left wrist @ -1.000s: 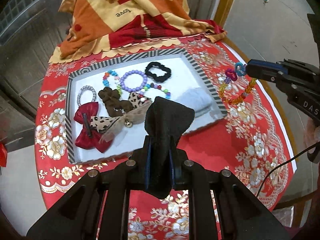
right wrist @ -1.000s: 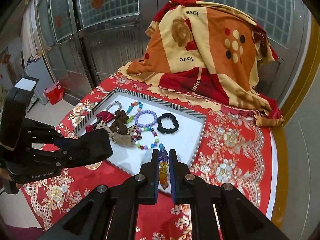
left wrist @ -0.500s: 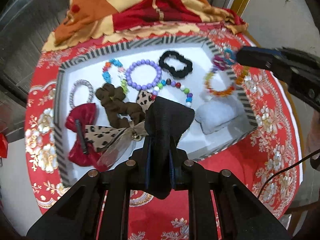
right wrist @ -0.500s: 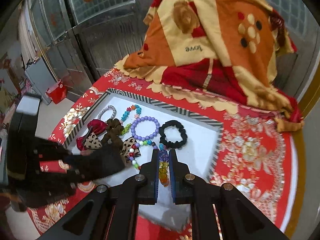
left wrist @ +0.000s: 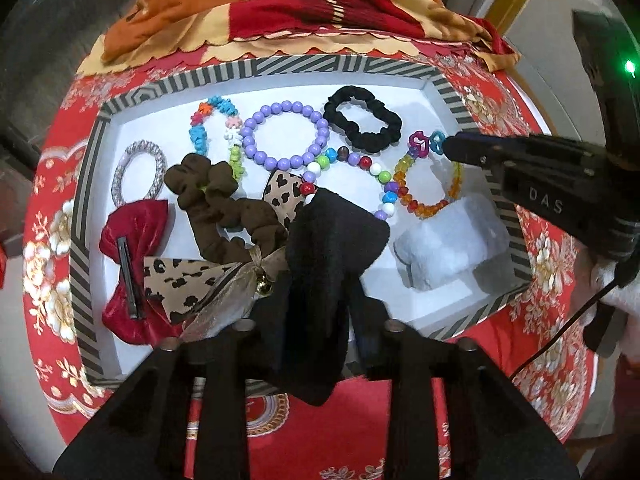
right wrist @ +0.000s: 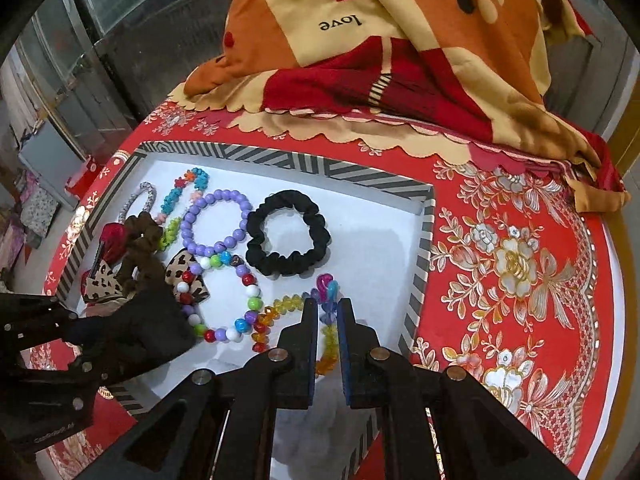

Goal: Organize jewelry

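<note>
1. The white tray with a striped black-and-grey rim (left wrist: pixel 256 67) sits on the red floral tablecloth (right wrist: pixel 516 264); its left half is crowded and bare floor remains toward its far right corner.
2. The left gripper (left wrist: pixel 316 320) has just been opening, its jaws now apart around a black fuzzy cloth piece (left wrist: pixel 332 248) that still hangs between them near the tray's near edge.
3. The right gripper (right wrist: pixel 328 312) is clamped on a translucent rainbow bead bracelet (right wrist: pixel 280 308) lowered by the tray's right edge.
4. Only the left view shows the white foam block (left wrist: pixel 452 244) under that bracelet.
</note>
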Action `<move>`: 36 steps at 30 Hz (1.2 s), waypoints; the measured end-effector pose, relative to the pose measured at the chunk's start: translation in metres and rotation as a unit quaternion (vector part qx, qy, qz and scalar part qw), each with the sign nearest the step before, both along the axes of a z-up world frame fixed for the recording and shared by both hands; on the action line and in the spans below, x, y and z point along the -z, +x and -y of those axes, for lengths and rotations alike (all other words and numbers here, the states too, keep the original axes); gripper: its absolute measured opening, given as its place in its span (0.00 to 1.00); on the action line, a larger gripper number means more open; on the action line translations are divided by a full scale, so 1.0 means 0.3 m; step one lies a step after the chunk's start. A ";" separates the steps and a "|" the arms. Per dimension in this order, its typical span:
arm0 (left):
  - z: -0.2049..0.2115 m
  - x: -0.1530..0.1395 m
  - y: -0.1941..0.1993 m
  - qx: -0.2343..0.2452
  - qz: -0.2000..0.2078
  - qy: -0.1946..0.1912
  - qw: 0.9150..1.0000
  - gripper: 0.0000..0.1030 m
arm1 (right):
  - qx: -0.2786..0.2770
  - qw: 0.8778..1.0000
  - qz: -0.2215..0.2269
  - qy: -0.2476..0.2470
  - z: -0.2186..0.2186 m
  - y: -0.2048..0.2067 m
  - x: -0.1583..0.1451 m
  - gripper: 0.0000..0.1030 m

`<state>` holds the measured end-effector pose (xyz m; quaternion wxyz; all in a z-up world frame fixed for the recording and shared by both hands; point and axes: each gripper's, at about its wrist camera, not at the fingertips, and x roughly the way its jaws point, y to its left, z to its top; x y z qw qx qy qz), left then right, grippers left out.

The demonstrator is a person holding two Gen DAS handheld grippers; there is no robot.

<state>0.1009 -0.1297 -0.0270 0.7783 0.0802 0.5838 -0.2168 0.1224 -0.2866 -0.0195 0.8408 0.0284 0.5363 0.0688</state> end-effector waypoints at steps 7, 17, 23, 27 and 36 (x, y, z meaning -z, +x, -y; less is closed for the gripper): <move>-0.023 -0.033 -0.034 -0.024 0.018 0.016 0.999 0.44 | 0.011 0.999 0.031 0.033 -0.005 -0.082 -0.061 0.37; -0.103 -0.172 -0.119 -0.086 0.086 0.016 0.993 0.44 | 0.049 0.993 0.102 0.029 -0.070 -0.294 -0.228 0.41; -0.138 -0.242 -0.168 -0.105 0.121 0.017 0.987 0.44 | 0.072 0.991 0.113 0.017 -0.111 -0.389 -0.269 0.41; -0.152 -0.271 -0.193 -0.113 0.134 0.017 0.984 0.44 | 0.080 0.990 0.116 0.020 -0.133 -0.424 -0.282 0.41; -0.171 -0.313 -0.237 -0.119 0.153 0.016 0.981 0.44 | 0.083 0.989 0.123 0.022 -0.156 -0.460 -0.325 0.41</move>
